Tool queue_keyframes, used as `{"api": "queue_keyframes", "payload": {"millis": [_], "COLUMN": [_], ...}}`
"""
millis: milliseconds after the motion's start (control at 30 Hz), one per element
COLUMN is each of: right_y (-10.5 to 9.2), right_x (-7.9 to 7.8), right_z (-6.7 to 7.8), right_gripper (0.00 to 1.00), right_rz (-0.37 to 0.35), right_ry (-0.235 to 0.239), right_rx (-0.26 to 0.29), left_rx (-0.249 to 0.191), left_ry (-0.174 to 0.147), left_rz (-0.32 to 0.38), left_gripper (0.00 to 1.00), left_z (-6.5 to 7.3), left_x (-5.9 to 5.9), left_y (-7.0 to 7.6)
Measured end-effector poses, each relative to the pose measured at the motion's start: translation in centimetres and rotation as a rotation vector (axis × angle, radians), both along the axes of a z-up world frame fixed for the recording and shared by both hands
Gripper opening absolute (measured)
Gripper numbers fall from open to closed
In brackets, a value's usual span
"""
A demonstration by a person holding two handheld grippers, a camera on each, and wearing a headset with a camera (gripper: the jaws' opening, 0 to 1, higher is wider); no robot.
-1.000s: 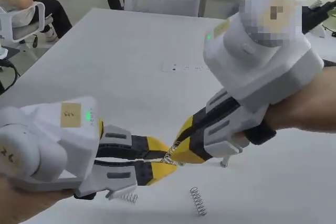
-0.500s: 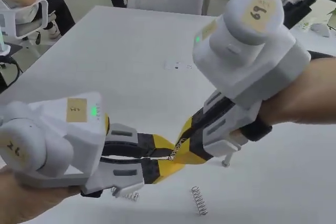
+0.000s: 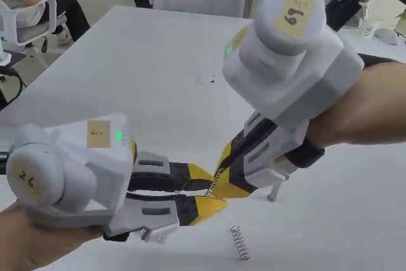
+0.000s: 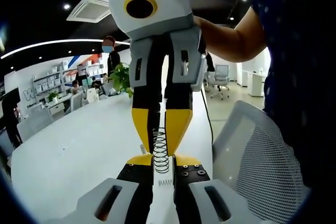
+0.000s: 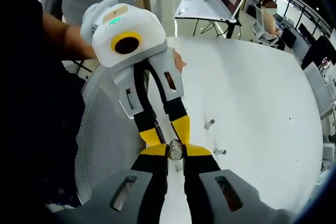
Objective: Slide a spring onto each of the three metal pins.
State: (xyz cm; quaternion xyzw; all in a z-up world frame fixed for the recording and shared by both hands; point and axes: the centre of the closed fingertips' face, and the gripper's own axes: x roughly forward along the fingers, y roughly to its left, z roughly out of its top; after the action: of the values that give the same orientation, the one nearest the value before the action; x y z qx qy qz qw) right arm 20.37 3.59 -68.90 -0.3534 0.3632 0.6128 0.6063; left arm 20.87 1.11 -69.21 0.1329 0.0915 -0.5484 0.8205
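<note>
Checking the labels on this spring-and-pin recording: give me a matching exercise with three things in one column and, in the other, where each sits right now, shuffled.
Things:
1. held spring
2. loose spring
3. pin

Places:
A. lying flat on the table, apart from both grippers
B. standing on the table, close beside the right gripper
C. caught between the tongs of the left gripper and the right gripper

Pairs: 1-C, 2-A, 3-B
</note>
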Motion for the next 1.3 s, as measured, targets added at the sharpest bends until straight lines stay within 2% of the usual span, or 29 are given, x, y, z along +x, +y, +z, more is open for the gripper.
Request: {"api": "queue_keyframes", "payload": {"millis": [333, 667, 933, 1133, 1300], "right_y": [-0.5, -1.9, -2.9, -3.3, -3.9], "right_x": [0.4, 1.6, 2.2, 2.5, 3.0], "right_z": [0.3, 0.5, 0.7, 0.6, 0.7], "right_gripper": [0.08, 0.08, 0.08, 0.08, 0.08], "right_rz": [-0.011, -0.045, -0.071, -0.085, -0.105], "right_ry": [-0.008, -0.021, -0.027, -0.033, -0.039], "right_rx": [-0.010, -0.014, -0.014, -0.017, -0.017], "left_rx": [-0.007, -0.012, -0.003, -0.004, 0.030], "left_ry": [0.039, 0.075, 0.101, 0.102, 0.097], "left_rz": [0.019, 0.076, 0.160, 0.200, 0.220], "left_gripper": [0.14, 0.22, 0.29, 0.39, 0.46], "left_z": [-0.4, -0.9, -2.1, -3.0, -4.6], "left_x": [0.2, 0.9, 1.5, 1.7, 1.9], "left_y": [0.7, 2.9, 5.8, 7.0, 7.8]}}
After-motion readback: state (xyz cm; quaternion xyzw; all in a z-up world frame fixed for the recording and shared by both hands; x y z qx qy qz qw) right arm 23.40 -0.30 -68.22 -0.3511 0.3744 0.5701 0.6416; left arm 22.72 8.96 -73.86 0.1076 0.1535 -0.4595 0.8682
